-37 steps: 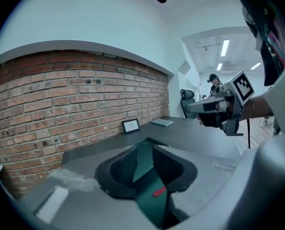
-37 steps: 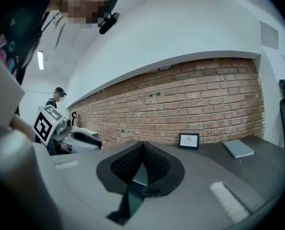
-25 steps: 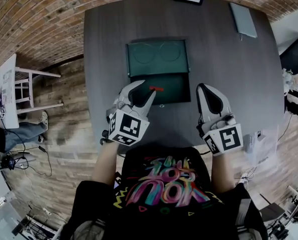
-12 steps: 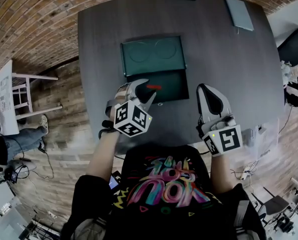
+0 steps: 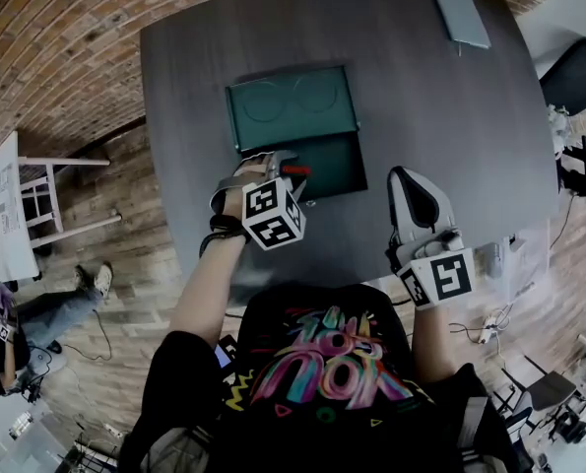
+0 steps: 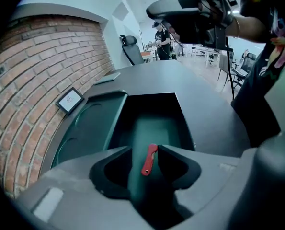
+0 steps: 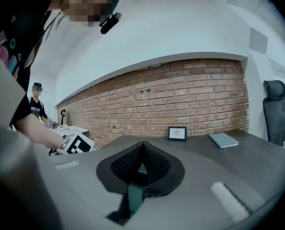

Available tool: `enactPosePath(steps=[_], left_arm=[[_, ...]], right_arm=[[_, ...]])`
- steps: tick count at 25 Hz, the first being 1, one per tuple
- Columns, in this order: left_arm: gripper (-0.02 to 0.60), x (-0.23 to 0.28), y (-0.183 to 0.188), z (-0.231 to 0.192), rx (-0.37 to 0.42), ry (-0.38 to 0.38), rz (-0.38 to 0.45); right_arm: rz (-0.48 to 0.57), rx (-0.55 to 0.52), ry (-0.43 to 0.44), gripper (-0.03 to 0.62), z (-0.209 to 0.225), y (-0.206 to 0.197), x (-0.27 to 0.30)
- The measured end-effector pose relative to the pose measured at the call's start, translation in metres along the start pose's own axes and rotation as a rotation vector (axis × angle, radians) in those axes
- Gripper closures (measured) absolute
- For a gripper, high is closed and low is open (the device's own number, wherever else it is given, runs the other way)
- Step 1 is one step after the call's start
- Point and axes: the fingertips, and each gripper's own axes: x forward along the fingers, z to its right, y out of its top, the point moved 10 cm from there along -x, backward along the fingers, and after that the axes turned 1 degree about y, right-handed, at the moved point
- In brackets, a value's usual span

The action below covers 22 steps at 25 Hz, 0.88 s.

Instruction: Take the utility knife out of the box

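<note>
Left gripper view shows my left gripper with its jaws spread wide on either side of the red utility knife, which lies on the floor of the open green box, untouched by the pads. Over the last second I brought that gripper down from the box's near edge into it, so closing on the knife looks next. My right gripper waits aside, pinched together and empty.

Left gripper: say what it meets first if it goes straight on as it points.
Probably the red utility knife, lying on the floor of the open green box, framed between the left gripper's open tongs. Depth is unclear, but nothing else shows in that line.
</note>
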Motion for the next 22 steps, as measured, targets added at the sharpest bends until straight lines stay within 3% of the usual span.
enactPosePath(steps=[17, 22], left_arm=[[0.422, 0.041, 0.003, -0.001, 0.047, -0.136, -0.104], [0.431, 0.04, -0.001, -0.007, 0.016, -0.198, -0.11]], right_arm=[[-0.012, 0.033, -0.084, 0.594, 0.008, -0.014, -0.024], [-0.017, 0.039, -0.076, 0.594, 0.002, -0.016, -0.018]])
